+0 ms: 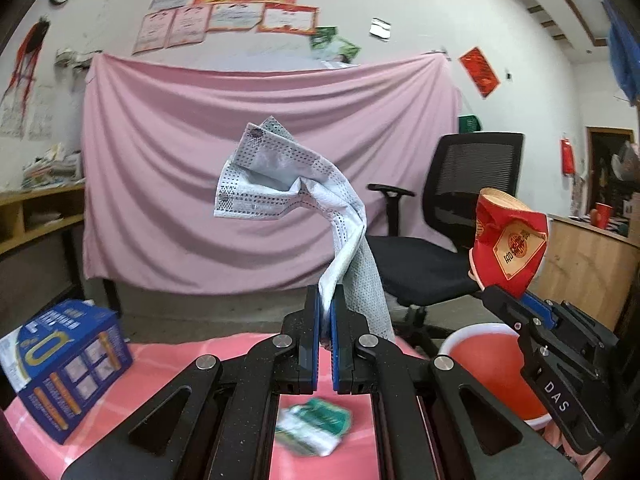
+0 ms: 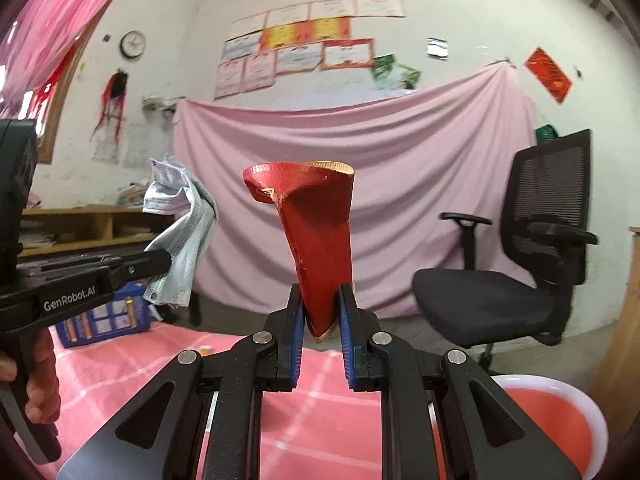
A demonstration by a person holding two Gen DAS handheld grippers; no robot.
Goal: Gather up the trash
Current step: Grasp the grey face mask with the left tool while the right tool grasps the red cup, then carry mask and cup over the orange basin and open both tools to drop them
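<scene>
A crumpled pale-grey face mask [image 1: 288, 184] and a crushed red paper cup [image 2: 316, 240] are held upright above the table, while a green wrapper [image 1: 314, 426] lies flat.

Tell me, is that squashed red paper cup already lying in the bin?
No, the red paper cup is pinched upright between the right gripper jaws, above the table, while the red bin sits lower right.

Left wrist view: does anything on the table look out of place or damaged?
Yes. A crumpled green-and-white packet lies loose on the pink checked tablecloth beneath the left gripper, squashed out of shape. It is blurred, so I cannot tell what it is.
</scene>
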